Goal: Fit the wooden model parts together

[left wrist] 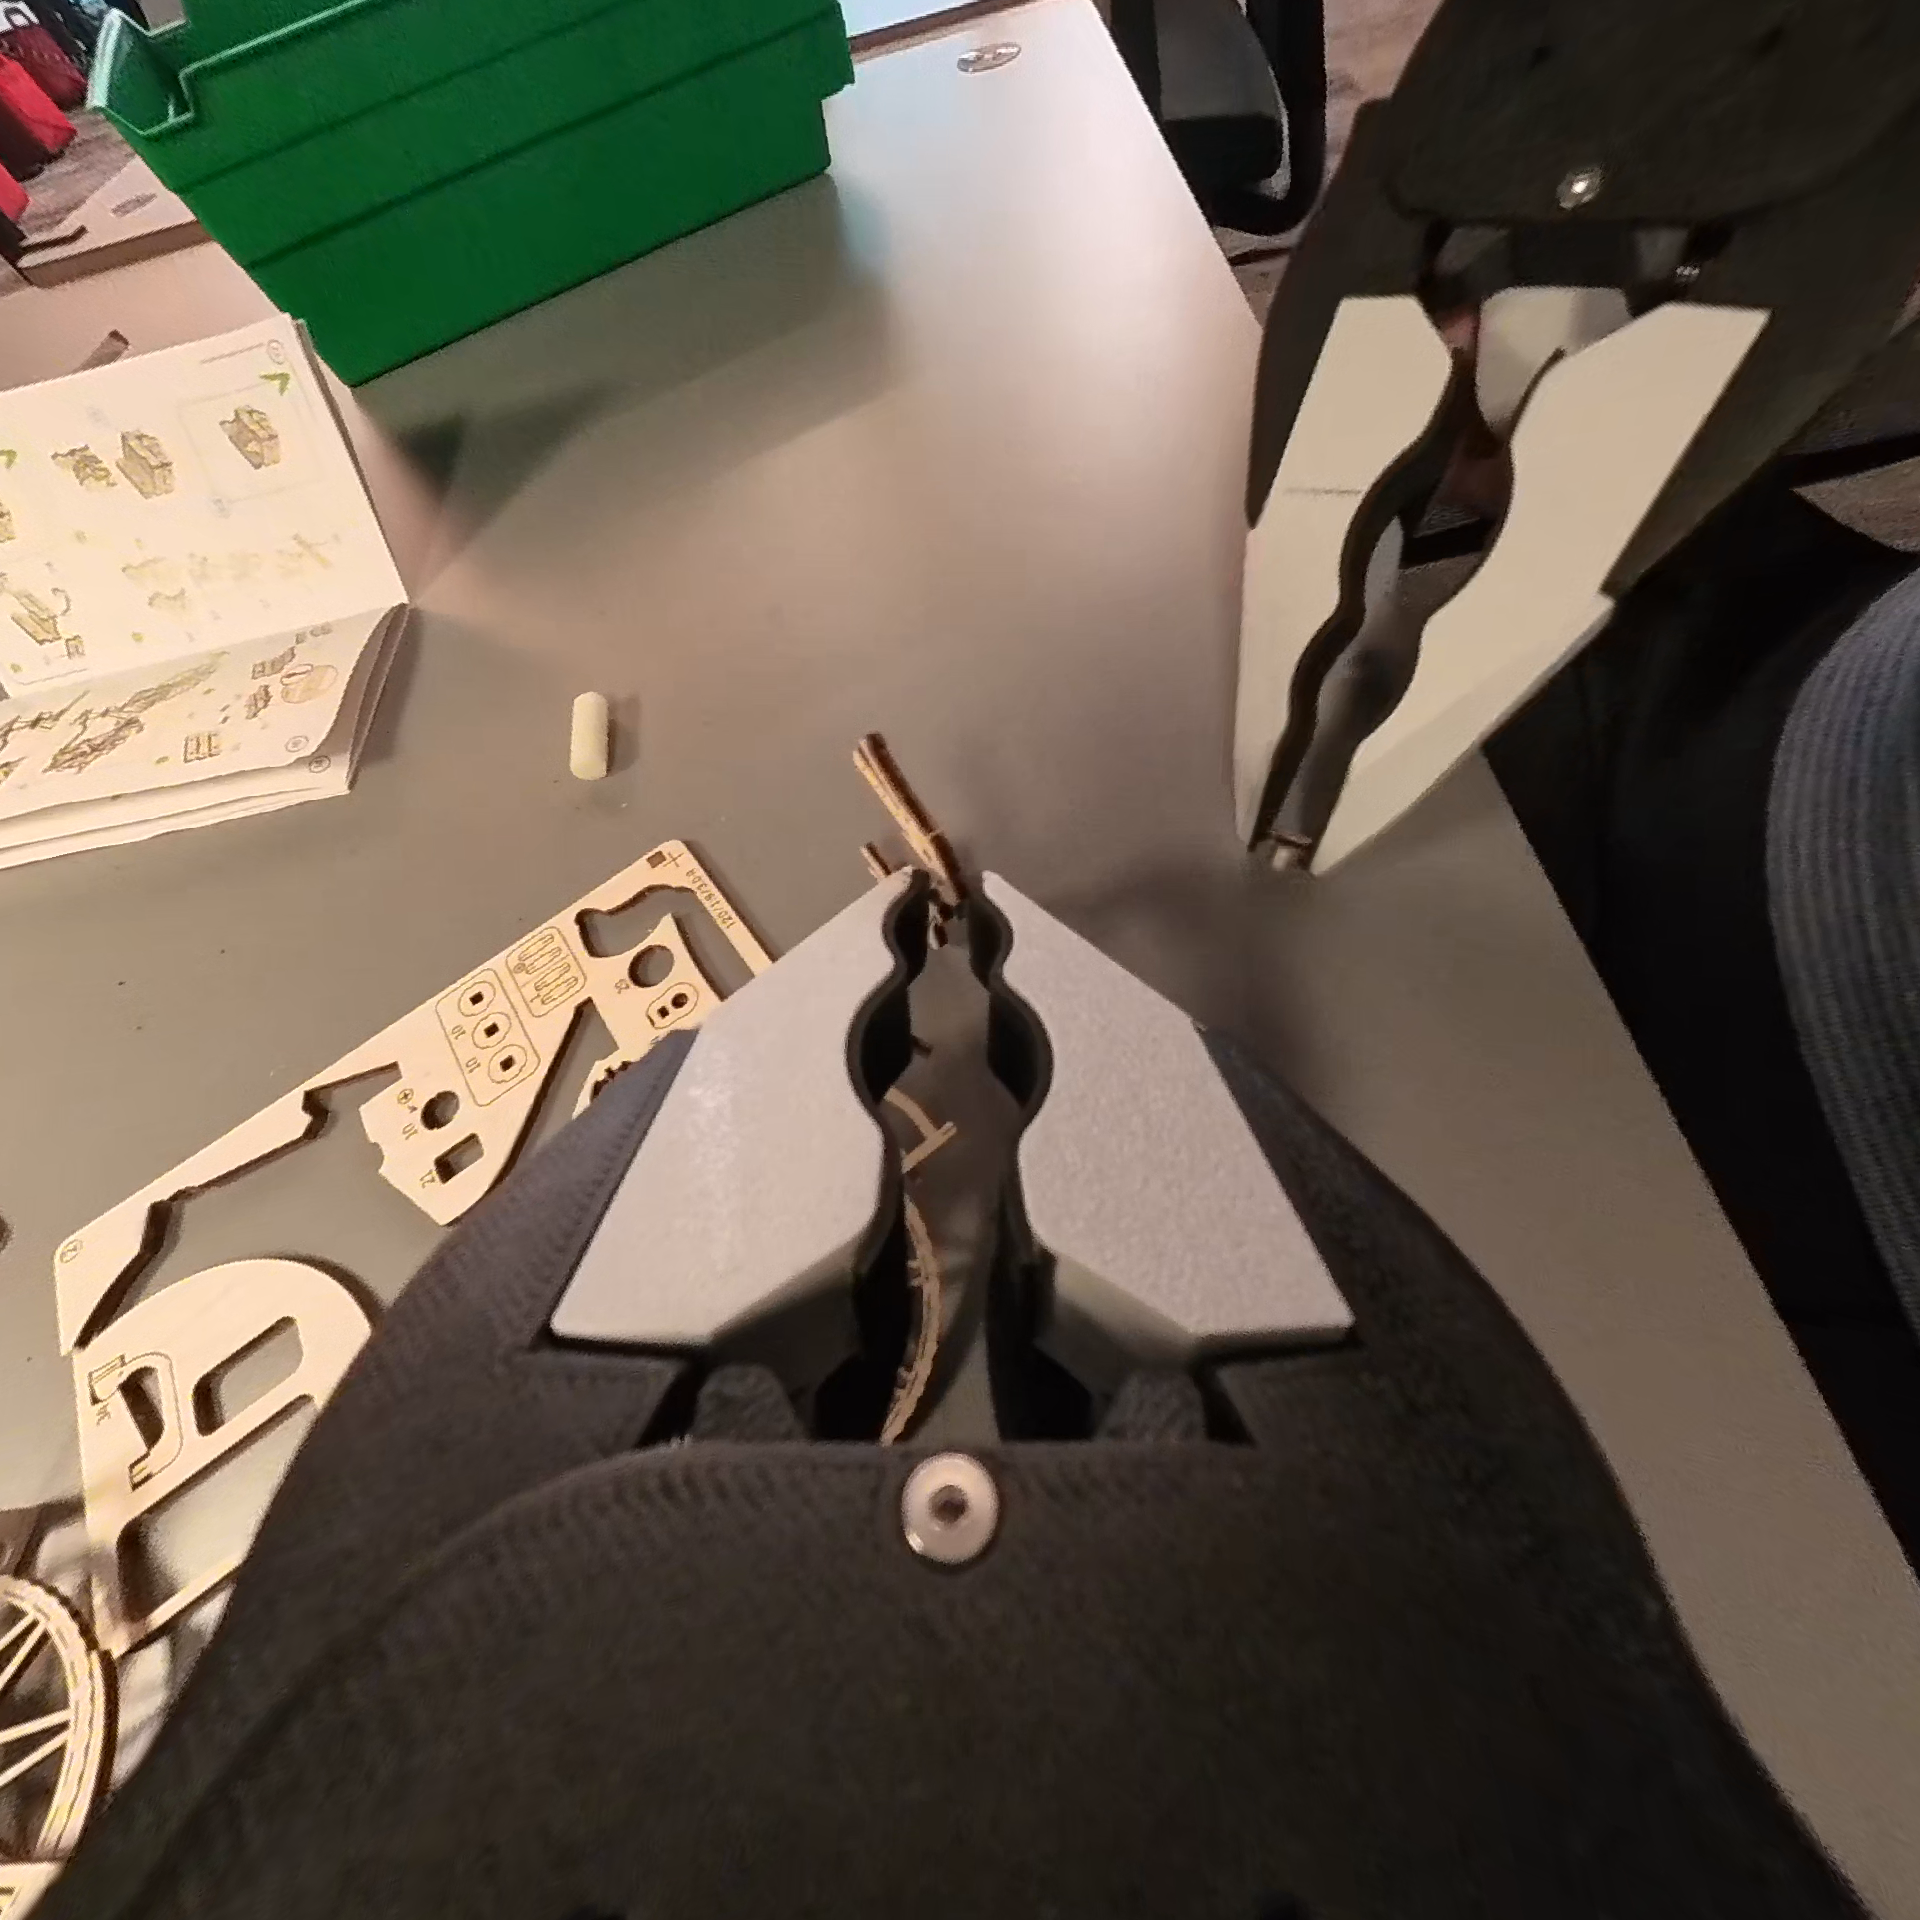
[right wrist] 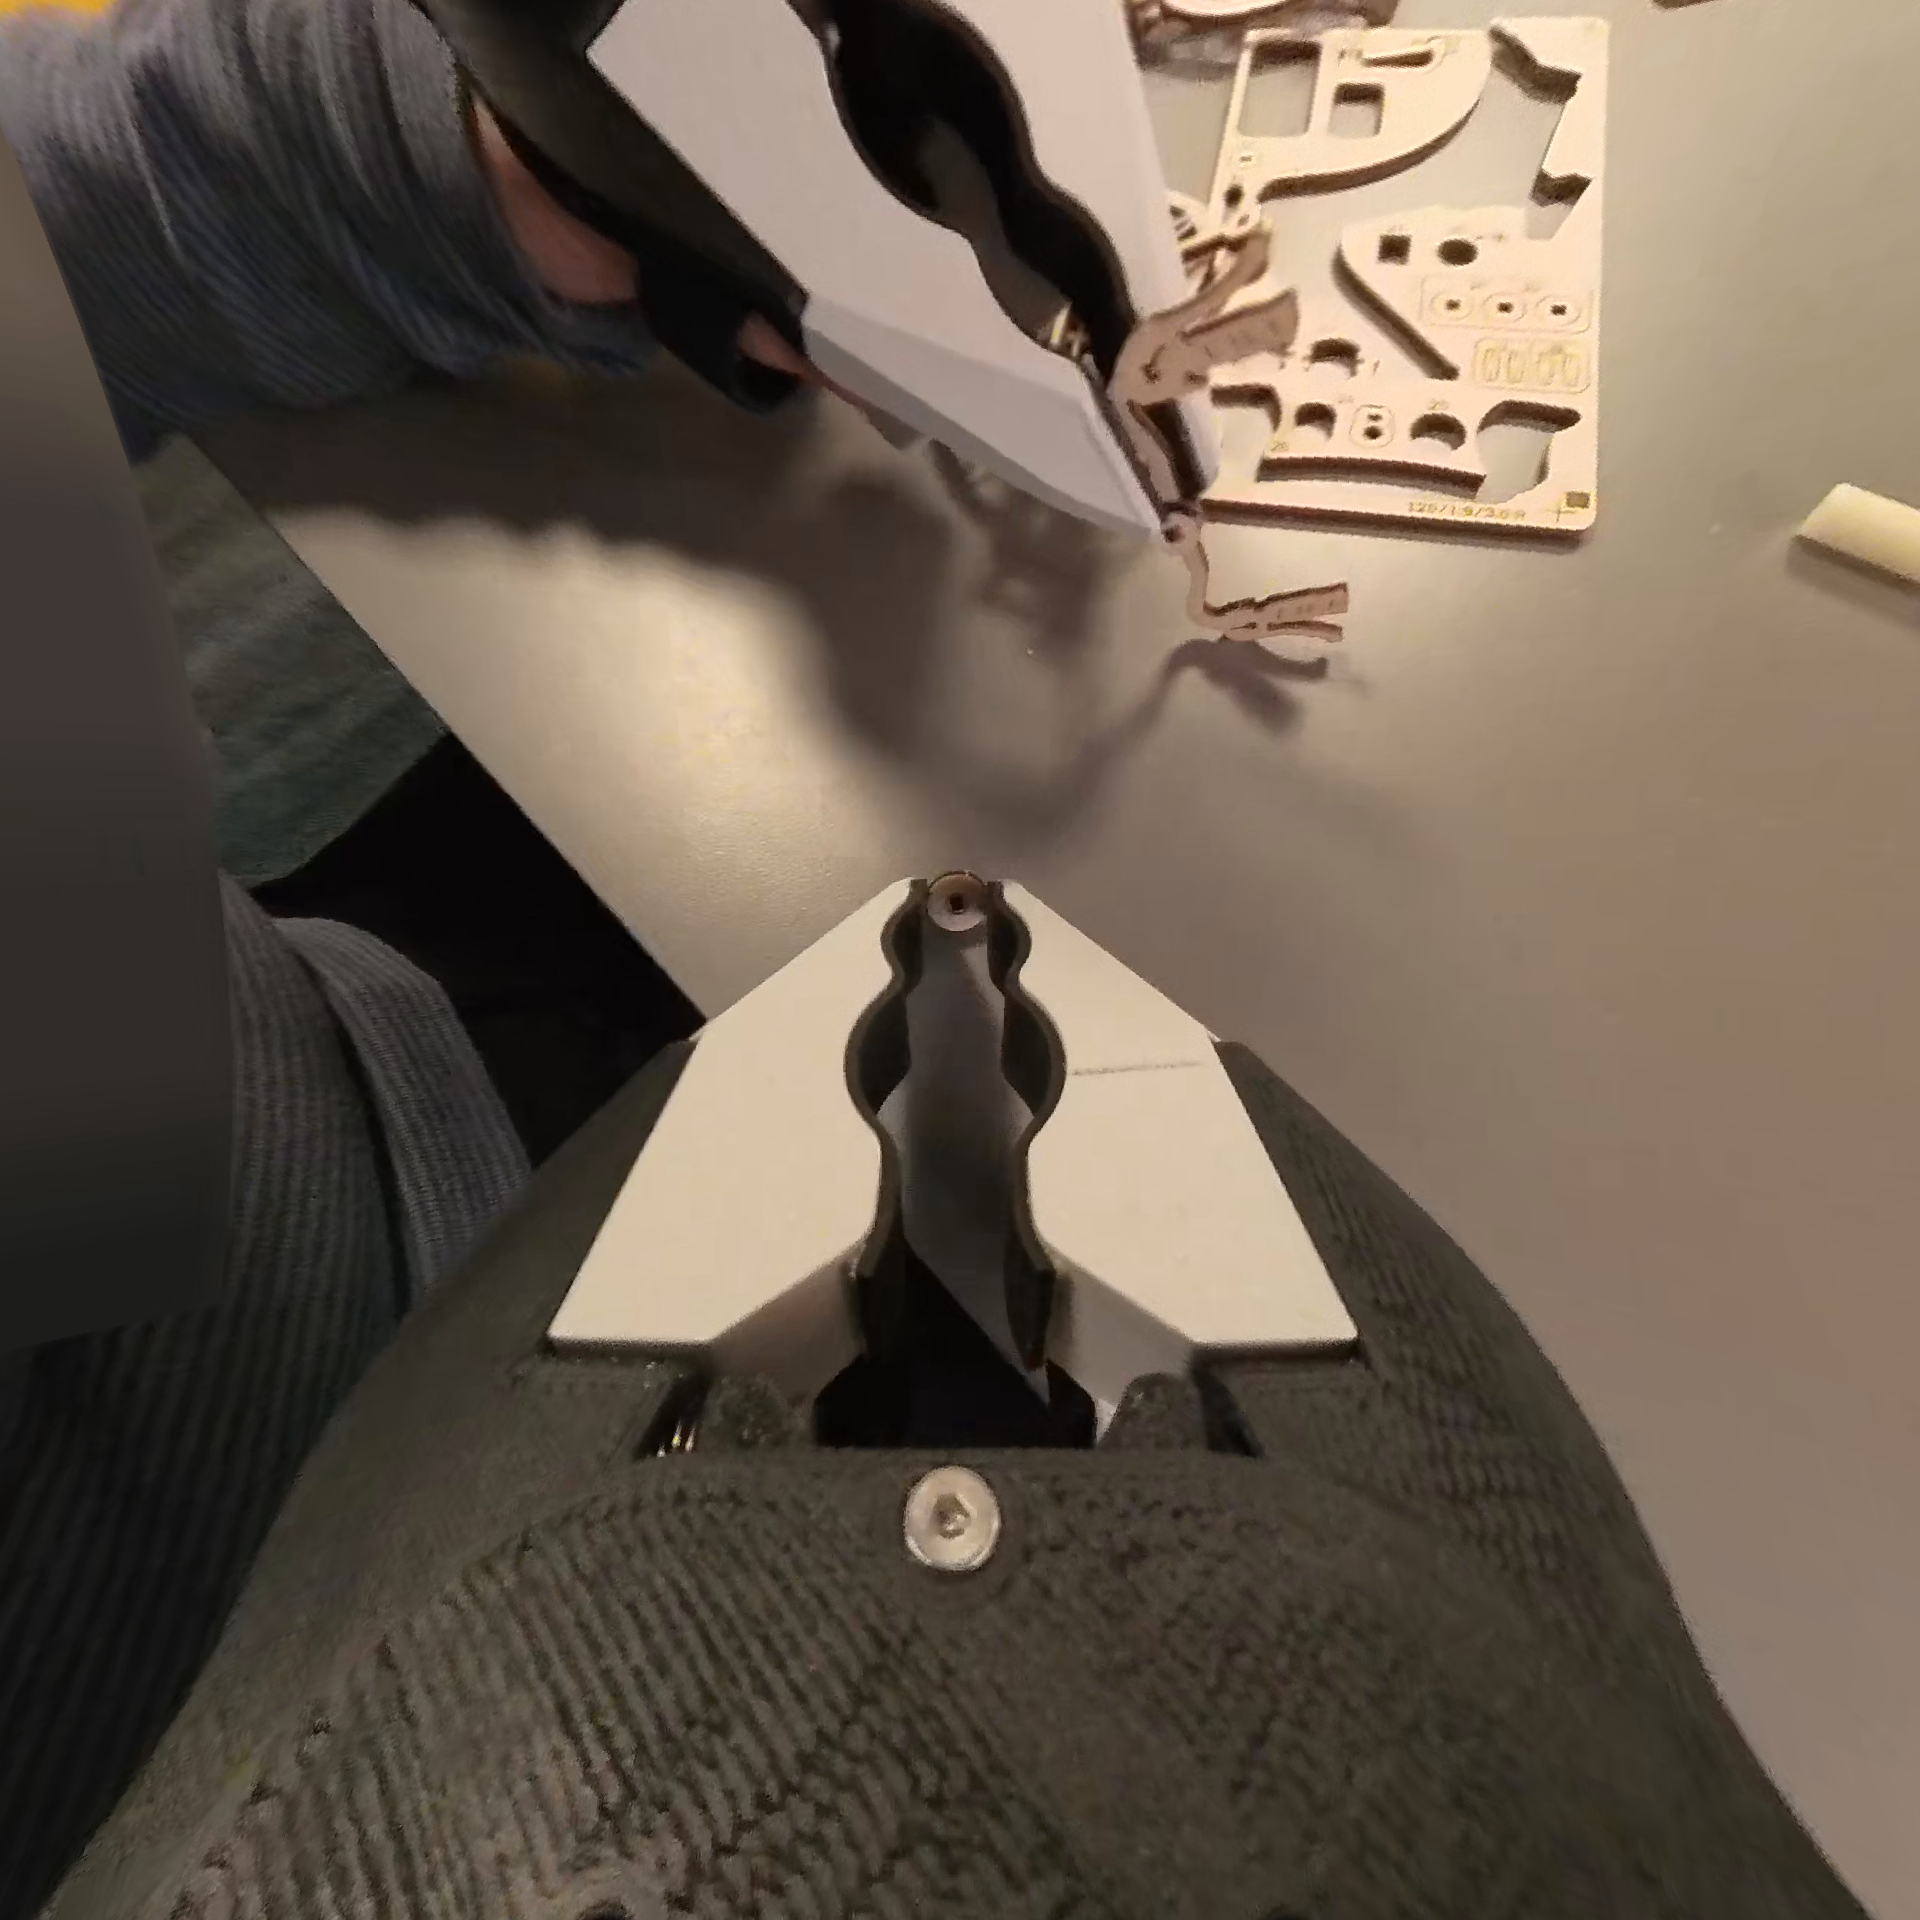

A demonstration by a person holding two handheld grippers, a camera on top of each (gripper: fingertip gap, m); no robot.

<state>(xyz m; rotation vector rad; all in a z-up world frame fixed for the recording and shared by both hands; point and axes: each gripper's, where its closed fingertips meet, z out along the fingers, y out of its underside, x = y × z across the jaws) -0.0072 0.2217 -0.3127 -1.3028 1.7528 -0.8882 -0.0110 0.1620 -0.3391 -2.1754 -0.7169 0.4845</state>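
The left grey-fingered, black-bodied gripper (left wrist: 948, 891) is clamped narrowly on a thin, pale laser-cut wooden model assembly (right wrist: 1195, 353), whose slender arm sticks out past the fingertips and hangs just above the smooth grey table (left wrist: 935, 468). The right gripper (right wrist: 958, 896) of the same build pinches a tiny round, ring-like piece (right wrist: 954, 902) at its very tips, held apart from the assembly over the table's near edge. Just beside the left gripper lies a flat plywood sheet with punched-out cut-outs (left wrist: 416, 1101). Farther off rest a small pale cylindrical peg (left wrist: 590, 732), an open instruction booklet (left wrist: 177, 582) and stacked green plastic bins (left wrist: 499, 156).
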